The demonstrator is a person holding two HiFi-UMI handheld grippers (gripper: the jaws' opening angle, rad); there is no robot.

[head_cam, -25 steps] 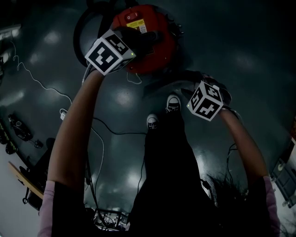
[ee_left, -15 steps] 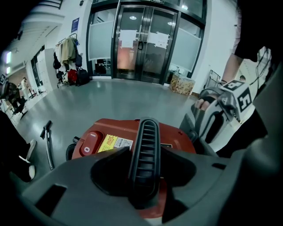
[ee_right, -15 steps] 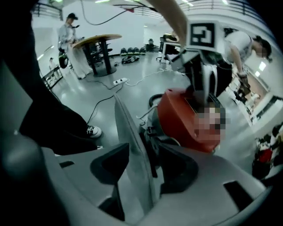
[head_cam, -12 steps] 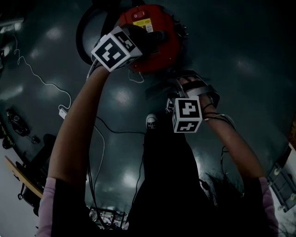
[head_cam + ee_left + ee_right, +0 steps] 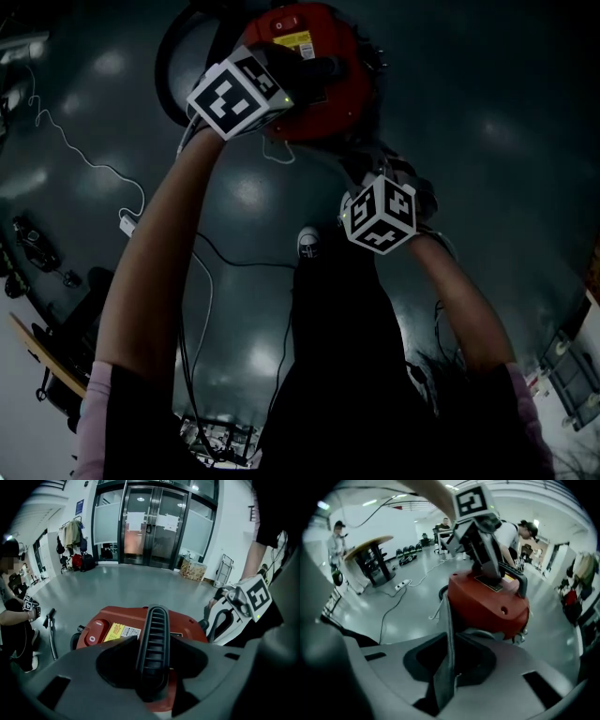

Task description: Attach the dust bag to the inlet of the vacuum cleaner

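The red vacuum cleaner (image 5: 328, 98) stands on the dark floor at the top of the head view. My left gripper (image 5: 298, 77) is shut on its black ribbed handle (image 5: 153, 639), which fills the gap between the jaws. My right gripper (image 5: 368, 169) is at the vacuum's near side, just below the red body (image 5: 487, 604). Its jaws are closing on a thin grey sheet, the dust bag (image 5: 448, 634), which stands edge-on between them and runs up toward the vacuum. The inlet itself is hidden.
A black hose (image 5: 169, 56) loops at the vacuum's left. A white cable (image 5: 84, 169) and a power strip (image 5: 127, 228) lie on the floor to the left. The person's shoe (image 5: 308, 244) is below the vacuum. Other people, a table (image 5: 370, 545) and glass doors (image 5: 154, 527) stand farther off.
My right gripper has moved left and up toward the vacuum's near side and turned. The left gripper has stayed on the handle.
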